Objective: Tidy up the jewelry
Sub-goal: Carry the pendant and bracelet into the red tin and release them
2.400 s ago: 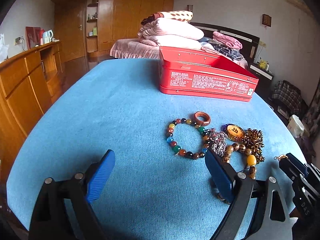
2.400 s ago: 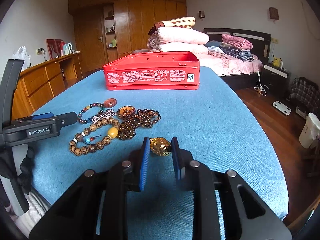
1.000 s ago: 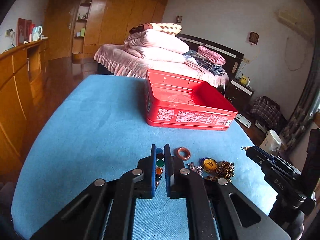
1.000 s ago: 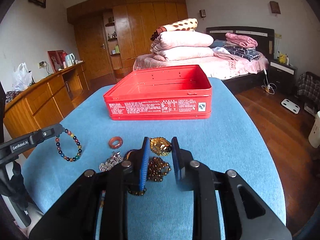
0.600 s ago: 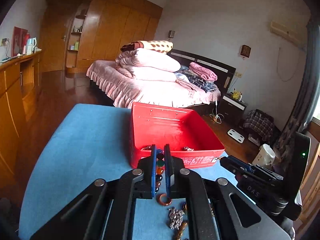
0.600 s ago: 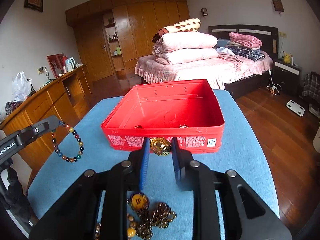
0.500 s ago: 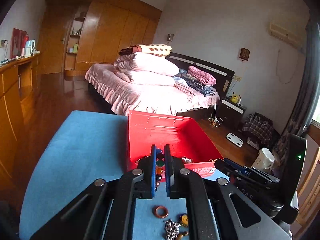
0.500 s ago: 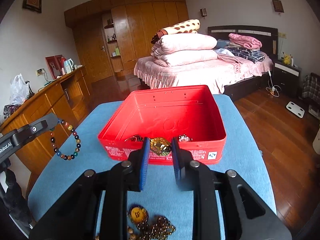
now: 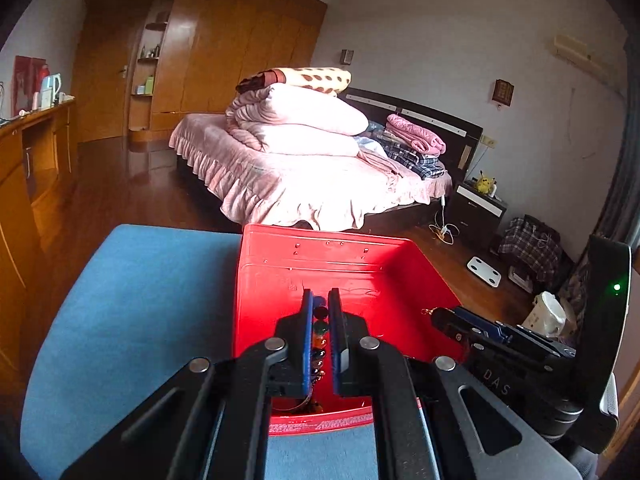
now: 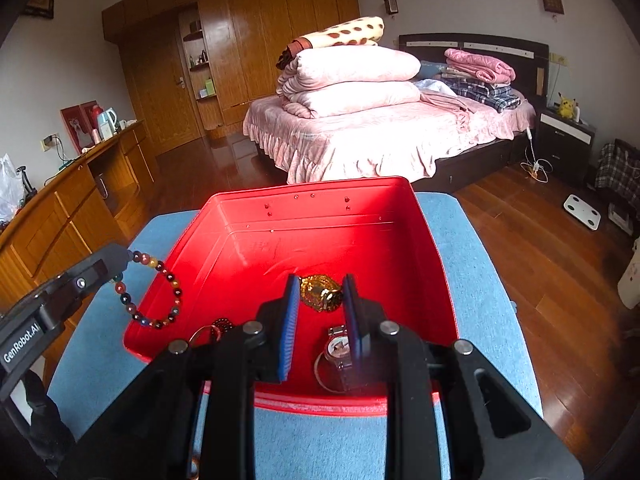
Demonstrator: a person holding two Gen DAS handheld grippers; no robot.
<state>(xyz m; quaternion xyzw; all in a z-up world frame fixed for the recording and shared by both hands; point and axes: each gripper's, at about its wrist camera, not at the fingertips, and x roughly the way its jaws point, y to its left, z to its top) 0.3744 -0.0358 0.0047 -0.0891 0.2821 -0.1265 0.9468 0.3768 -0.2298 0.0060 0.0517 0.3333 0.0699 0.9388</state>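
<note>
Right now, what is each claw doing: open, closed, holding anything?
Left claw: closed on the bead bracelet, which hangs over the red tin.
Right claw: closed on the gold ornament, above the tin.

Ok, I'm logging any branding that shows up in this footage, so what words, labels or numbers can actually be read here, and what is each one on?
"GenRobot.AI": on the left gripper's side, in the right wrist view.
"DAS": on the right gripper's black body, in the left wrist view; more letters may be hidden.
White print along the red tin's front wall: too small and blurred to read.
Watch dial in the tin: unreadable.
</note>
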